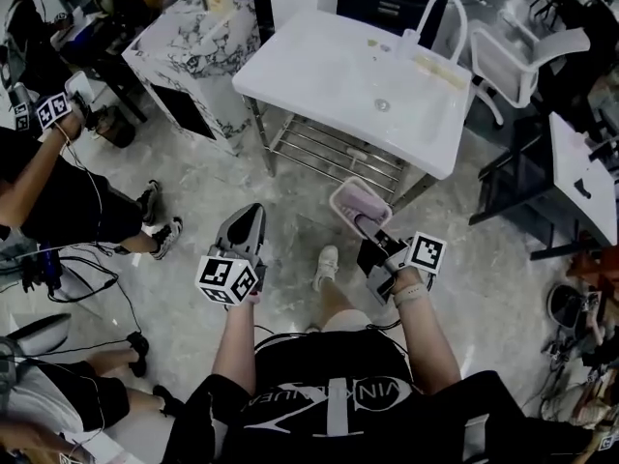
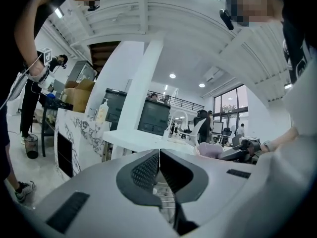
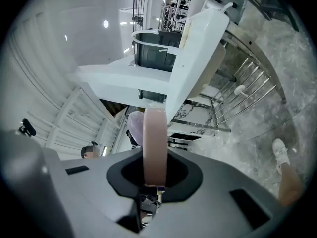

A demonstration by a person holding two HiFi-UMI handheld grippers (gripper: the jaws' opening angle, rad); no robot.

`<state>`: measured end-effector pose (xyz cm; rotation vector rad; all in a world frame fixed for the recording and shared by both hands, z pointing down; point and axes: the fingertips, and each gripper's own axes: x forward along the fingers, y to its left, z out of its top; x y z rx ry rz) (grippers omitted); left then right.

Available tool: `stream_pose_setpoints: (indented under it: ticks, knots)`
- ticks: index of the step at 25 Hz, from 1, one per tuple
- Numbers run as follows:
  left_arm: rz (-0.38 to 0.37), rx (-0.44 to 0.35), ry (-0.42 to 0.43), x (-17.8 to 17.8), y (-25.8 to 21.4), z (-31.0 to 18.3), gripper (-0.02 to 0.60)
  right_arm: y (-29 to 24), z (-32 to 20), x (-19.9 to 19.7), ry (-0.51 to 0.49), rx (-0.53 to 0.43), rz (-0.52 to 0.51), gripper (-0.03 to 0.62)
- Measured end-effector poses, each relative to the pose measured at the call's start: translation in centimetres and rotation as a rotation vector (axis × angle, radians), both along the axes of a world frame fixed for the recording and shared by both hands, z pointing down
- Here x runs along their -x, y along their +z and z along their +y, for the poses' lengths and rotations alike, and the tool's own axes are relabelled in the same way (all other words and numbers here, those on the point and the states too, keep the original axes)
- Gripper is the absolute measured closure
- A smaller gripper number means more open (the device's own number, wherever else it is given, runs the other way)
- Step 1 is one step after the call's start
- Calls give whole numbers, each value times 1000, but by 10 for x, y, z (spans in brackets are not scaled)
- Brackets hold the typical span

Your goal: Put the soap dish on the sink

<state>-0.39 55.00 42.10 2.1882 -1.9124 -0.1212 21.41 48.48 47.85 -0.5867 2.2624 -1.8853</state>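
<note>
White sink (image 1: 319, 66) waits ahead; right gripper (image 1: 375, 232) clamps soap dish (image 1: 358, 203) by its rim, left gripper (image 1: 250, 218) closed and empty. Edge-only hold risks the dish swinging loose.

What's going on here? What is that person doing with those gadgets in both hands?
A person holds a claw tool in each hand and stands in front of a white sink. The right claw is clamped on the edge of a pink soap dish, held in the air just short of the sink. The dish is not on the sink yet. The left claw is closed and carries nothing.
</note>
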Motion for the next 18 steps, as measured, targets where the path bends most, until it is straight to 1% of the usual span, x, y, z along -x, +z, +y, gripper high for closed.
stream_pose_setpoints:
  ticks: [5, 8, 14, 18]
  knots:
    - [11, 28, 17, 5, 7, -45, 560, 6, -42, 15, -17, 24, 32, 545]
    - [10, 43, 10, 13, 9, -70, 560, 5, -67, 26, -35, 30, 46, 545]
    - [-1, 48, 6, 27, 6, -117, 560, 3, -116, 48, -62, 38, 31, 545]
    - [14, 42, -4, 37, 2, -150, 561, -1, -146, 61, -80, 35, 26, 545]
